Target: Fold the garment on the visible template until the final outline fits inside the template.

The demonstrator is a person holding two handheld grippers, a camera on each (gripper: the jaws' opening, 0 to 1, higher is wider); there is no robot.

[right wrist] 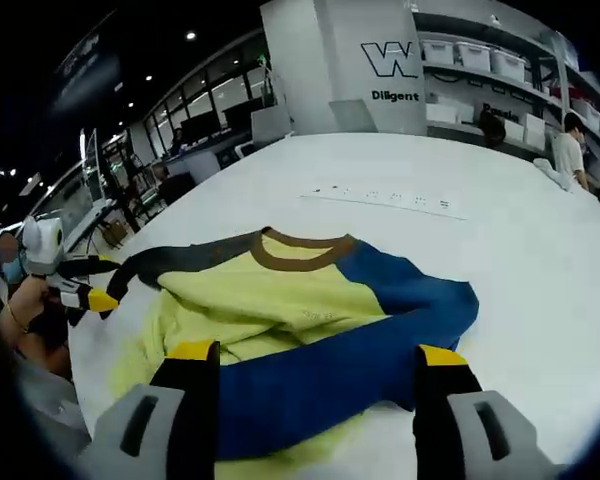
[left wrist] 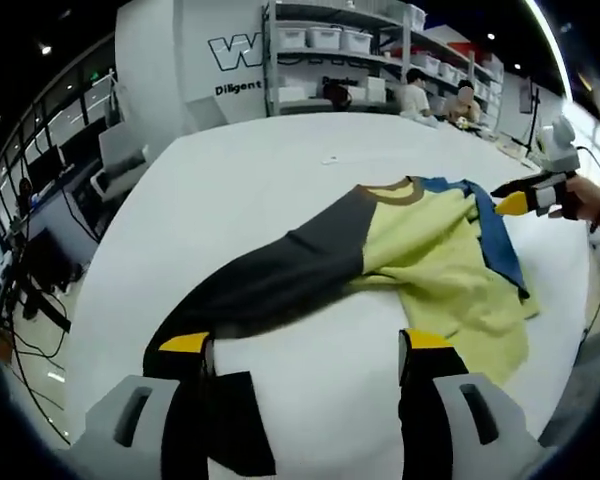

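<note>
A long-sleeved shirt (left wrist: 430, 240) lies flat on the white table (left wrist: 240, 190), with a yellow body, a brown collar, one dark grey sleeve (left wrist: 270, 280) and one blue sleeve (left wrist: 495, 235). The grey sleeve stretches out to my left gripper (left wrist: 306, 342), which is open, the cuff lying by its left jaw. In the right gripper view the blue sleeve (right wrist: 350, 370) lies folded across the yellow body (right wrist: 280, 295), between the wide-apart jaws of my open right gripper (right wrist: 316, 352). The left gripper (right wrist: 95, 285) sits at the grey sleeve's end. The right gripper (left wrist: 525, 195) hovers by the blue sleeve.
A row of small marks (right wrist: 380, 197) runs across the table beyond the collar. Shelves with white bins (left wrist: 330, 45) and seated people (left wrist: 415, 95) are behind the table. Desks and cables (left wrist: 40, 280) stand off its left edge.
</note>
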